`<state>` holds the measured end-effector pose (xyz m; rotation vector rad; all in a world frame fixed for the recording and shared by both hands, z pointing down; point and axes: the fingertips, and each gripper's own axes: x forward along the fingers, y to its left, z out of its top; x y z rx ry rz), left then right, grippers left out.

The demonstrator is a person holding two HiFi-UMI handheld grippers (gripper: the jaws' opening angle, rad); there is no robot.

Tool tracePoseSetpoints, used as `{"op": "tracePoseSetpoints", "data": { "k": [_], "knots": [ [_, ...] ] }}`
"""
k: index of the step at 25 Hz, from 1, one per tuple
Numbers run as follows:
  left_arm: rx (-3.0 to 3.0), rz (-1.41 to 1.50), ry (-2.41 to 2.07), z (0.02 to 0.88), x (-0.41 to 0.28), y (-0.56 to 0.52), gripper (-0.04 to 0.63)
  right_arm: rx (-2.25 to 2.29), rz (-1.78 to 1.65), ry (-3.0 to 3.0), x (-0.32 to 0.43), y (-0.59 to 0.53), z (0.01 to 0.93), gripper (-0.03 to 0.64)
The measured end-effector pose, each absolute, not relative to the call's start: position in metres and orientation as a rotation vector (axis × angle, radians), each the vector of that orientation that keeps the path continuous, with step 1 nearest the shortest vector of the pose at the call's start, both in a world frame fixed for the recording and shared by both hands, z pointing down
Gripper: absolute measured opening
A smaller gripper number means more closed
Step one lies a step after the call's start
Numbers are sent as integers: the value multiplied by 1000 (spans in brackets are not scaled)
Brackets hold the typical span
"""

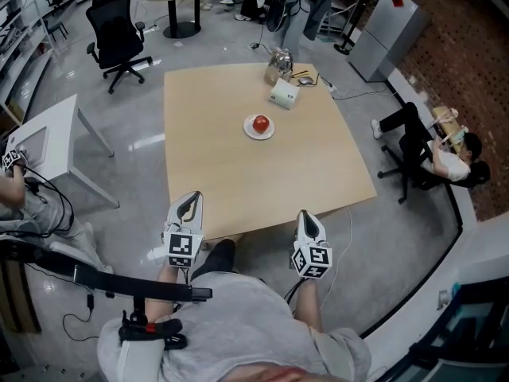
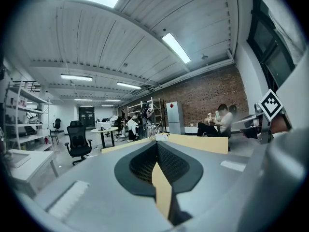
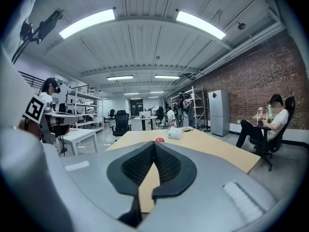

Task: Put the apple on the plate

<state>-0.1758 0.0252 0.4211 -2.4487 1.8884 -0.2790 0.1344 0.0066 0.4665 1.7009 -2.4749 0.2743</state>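
A red apple [image 1: 261, 122] rests on a small white plate [image 1: 247, 131] near the middle of the square wooden table [image 1: 231, 181] in the head view. My left gripper [image 1: 190, 202] and right gripper [image 1: 307, 216] hover side by side at the table's near edge, well short of the plate. Both are shut with nothing between their fingers. In the left gripper view the left gripper [image 2: 157, 148] points over the tabletop with its pads meeting. From the right gripper [image 3: 154, 146] the apple [image 3: 160, 139] shows as a small red dot far ahead.
A white box [image 1: 284, 93] and a shiny kettle [image 1: 278, 60] stand at the table's far edge. A black office chair [image 1: 118, 37] and a white desk [image 1: 49, 136] are on the left. A seated person [image 1: 441, 159] is on the right.
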Motion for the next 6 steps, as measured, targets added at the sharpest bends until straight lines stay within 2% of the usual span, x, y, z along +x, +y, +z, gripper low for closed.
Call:
{"op": "tracePoseSetpoints", "data": {
  "k": [6],
  "knots": [
    [-2451,-276,1885,419,-179,32,18,1698,283,-2473,129,15,467,5]
  ]
}}
